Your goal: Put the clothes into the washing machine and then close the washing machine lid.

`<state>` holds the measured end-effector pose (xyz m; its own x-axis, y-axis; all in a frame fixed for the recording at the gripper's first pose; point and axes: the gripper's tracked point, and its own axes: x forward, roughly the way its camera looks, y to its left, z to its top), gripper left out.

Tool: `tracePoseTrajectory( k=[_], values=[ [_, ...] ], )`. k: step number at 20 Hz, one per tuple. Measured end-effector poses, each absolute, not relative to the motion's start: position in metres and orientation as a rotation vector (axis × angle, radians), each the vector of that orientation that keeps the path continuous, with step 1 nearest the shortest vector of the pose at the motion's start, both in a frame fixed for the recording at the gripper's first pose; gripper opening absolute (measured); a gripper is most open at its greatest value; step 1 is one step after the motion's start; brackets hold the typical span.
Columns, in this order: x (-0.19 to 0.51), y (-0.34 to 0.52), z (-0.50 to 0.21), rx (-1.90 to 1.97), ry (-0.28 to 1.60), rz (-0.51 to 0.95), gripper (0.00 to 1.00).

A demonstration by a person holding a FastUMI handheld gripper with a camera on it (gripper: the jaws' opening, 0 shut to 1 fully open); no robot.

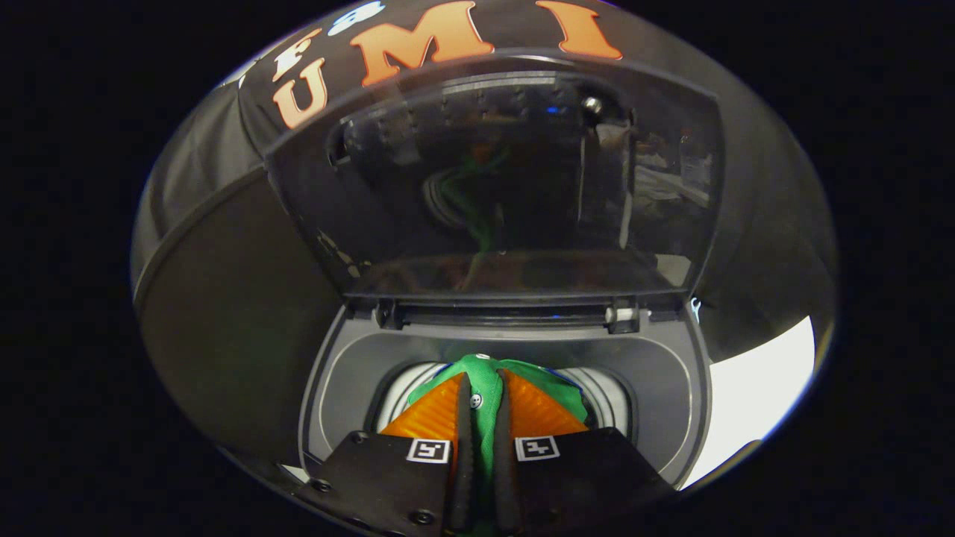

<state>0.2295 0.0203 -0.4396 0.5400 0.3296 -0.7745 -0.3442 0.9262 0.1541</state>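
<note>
Black booth cloth backs the washing machine (pixel 328 388), whose lid (pixel 522 171) stands raised behind the drum mouth. Tongs (pixel 483 403) pinch the green garment (pixel 485 377) tightly, directly above that mouth; next, probably lower, release, then shut the lid.

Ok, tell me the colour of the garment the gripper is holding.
Green, seen in the gripper view: the garment is pinched in the gripper above the washing machine.

Your gripper (pixel 483 388) hangs over the washer's (pixel 515 350) open drum mouth, pointing down into it. Its two fingers (pixel 436 414) are drawn close together, both pressing on a fold of green cloth (pixel 486 380) that fills the narrow gap between them and bulges past the tips.
</note>
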Motion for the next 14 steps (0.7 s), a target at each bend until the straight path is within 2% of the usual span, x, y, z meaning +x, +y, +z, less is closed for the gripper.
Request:
tracePoseTrajectory(
  k=[9, 14],
  values=[
    [0.212, 0.012, -0.497, -0.071, 1.073, 0.333, 0.21],
    [0.208, 0.001, -0.495, -0.097, 1.053, 0.300, 0.57]
  ],
)
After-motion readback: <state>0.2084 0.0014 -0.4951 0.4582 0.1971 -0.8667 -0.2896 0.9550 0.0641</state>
